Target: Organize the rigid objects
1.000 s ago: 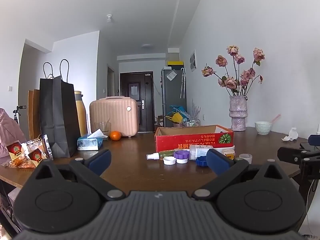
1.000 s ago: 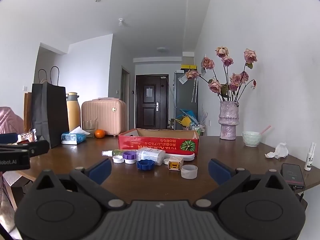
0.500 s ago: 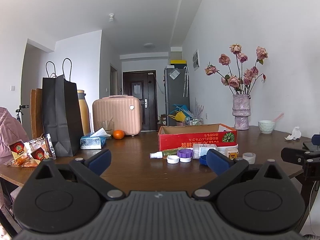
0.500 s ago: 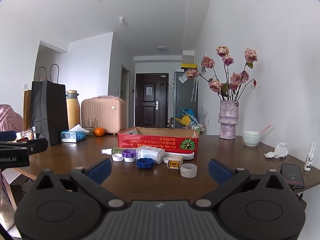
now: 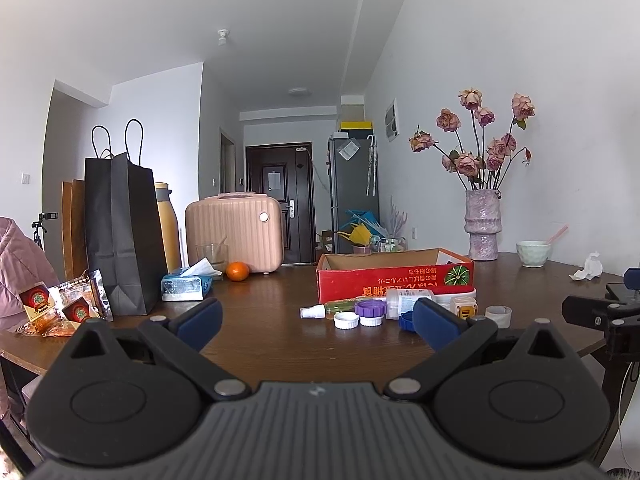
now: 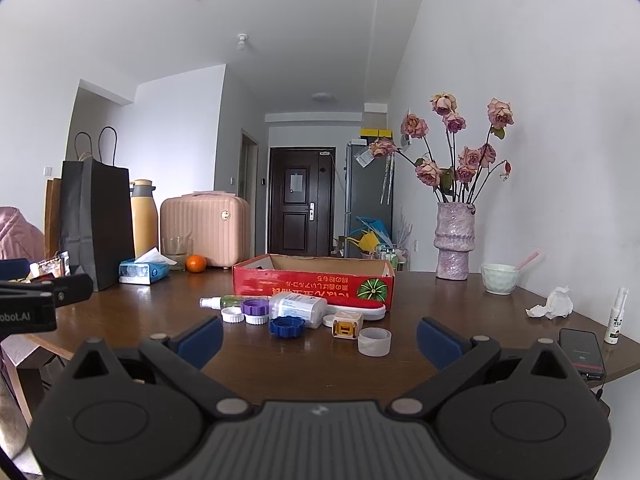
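Note:
A shallow red cardboard box (image 6: 316, 283) (image 5: 394, 277) stands mid-table. In front of it lie small rigid items: a little spray bottle (image 6: 218, 302), a purple cap (image 6: 256, 306), white lids (image 6: 233, 314), a white bottle on its side (image 6: 298, 309), a blue cap (image 6: 287, 326), a white-and-yellow cube (image 6: 346, 324) and a translucent ring (image 6: 374, 341). The same cluster shows in the left wrist view, with the purple cap (image 5: 370, 309). My left gripper (image 5: 318, 320) and right gripper (image 6: 319, 334) both hover open near the table's front edge, short of the items, holding nothing.
A black paper bag (image 5: 120, 232), snack packets (image 5: 60, 306), tissue pack (image 5: 186, 286), orange (image 5: 237, 271) and pink case (image 5: 234, 232) sit left. A vase of roses (image 6: 455, 246), bowl (image 6: 500, 278), crumpled tissue (image 6: 552, 304), phone (image 6: 582, 350) and slim spray bottle (image 6: 616, 316) sit right.
Both views have shifted slightly, with the table items sitting a little lower and nearer. Neither gripper's jaws have changed and nothing on the table moved.

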A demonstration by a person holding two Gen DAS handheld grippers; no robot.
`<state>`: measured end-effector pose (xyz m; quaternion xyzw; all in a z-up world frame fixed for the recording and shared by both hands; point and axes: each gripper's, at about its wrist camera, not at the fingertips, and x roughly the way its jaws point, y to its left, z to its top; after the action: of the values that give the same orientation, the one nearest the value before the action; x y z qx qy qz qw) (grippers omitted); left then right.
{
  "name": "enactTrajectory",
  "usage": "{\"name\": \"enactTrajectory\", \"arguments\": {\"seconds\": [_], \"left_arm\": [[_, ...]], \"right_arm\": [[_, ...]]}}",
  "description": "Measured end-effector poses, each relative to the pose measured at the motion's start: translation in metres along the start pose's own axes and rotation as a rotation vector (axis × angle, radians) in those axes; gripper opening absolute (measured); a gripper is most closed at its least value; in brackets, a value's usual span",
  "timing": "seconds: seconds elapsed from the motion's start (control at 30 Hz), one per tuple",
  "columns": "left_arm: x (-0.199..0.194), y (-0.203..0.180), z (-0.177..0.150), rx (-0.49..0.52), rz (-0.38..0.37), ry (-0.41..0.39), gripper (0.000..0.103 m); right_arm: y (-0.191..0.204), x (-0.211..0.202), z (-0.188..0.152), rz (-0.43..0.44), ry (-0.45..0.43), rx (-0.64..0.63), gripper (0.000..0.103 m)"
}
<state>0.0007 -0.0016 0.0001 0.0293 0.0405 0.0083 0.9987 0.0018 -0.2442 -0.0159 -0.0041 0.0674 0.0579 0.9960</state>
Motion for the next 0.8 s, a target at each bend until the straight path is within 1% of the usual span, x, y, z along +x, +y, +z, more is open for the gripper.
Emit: {"name": "enactTrajectory", "arguments": {"seconds": [0.8], "left_arm": [[-0.0009, 0.0015, 0.0004, 0.008, -0.006, -0.003, 0.103]], "right_arm": [[0.0025, -0.0022, -0.0018, -0.002, -0.001, -0.011, 0.103]]}}
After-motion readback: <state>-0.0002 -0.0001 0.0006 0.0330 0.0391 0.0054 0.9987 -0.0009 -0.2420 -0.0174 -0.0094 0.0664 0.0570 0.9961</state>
